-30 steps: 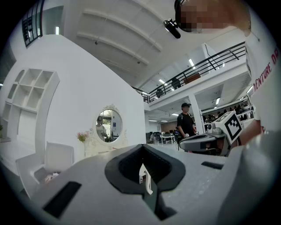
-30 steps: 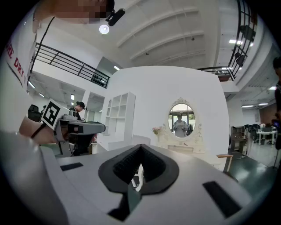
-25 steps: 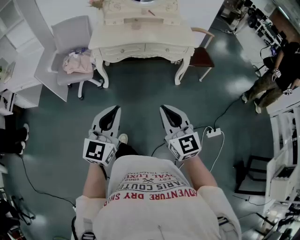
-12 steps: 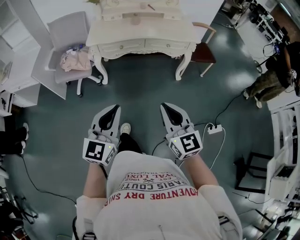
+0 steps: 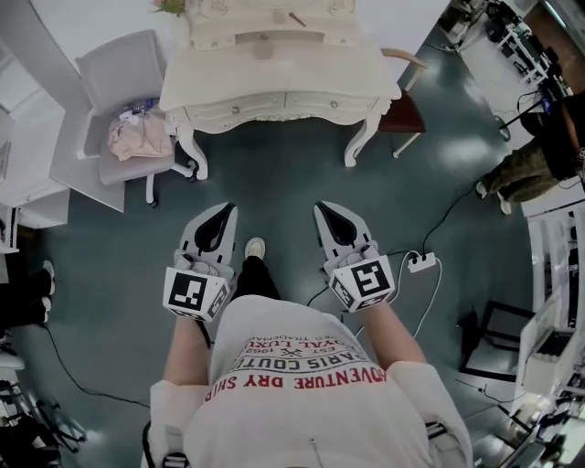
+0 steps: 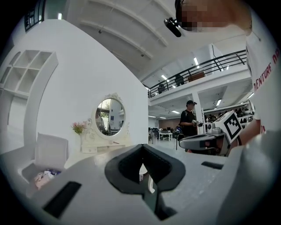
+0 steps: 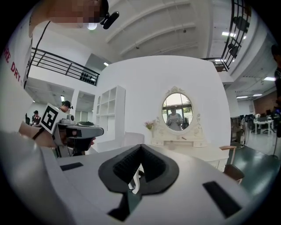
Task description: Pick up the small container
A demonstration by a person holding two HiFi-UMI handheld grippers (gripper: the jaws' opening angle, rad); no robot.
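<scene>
1. Teal floor (image 5: 274,183) fills the head view. The person stands on it, one pale shoe (image 5: 254,248) showing between the two grippers.
2. Left gripper (image 5: 222,208): held low in front of the body and pointing forward. Jaws clenched tip to tip, nothing between them. Its own view shows only a vanity leg through the gap behind the pads.
3. Right gripper (image 5: 322,207): level with the left one and well apart from it. Jaws likewise pressed together and empty.
4. Cream vanity (image 5: 274,78) stands straight ahead, well apart from both grippers. It has carved legs and two drawers. A round mirror (image 6: 110,116) rises at its back, with pink flowers (image 6: 79,128) to the left of the mirror.
5. Small container (image 5: 264,46): a tan speck toward the back of the vanity's surface, against the raised ledge and roughly centred. Too small to make out its form. Neither gripper is near it.
6. Thin stick-like item (image 5: 295,20) lies on the ledge, right of the container.
7. Grey chair (image 5: 119,64) stands left of the vanity, with a pink cloth (image 5: 139,135) bundled on its seat.
8. Wooden chair (image 5: 409,110) stands at the vanity's right end.
9. White power strip (image 5: 421,262) lies on the floor to the right of the right gripper, its cable trailing across the floor.
10. Bystander (image 5: 539,155) stands at the far right edge of the head view, in dark clothing.
</scene>
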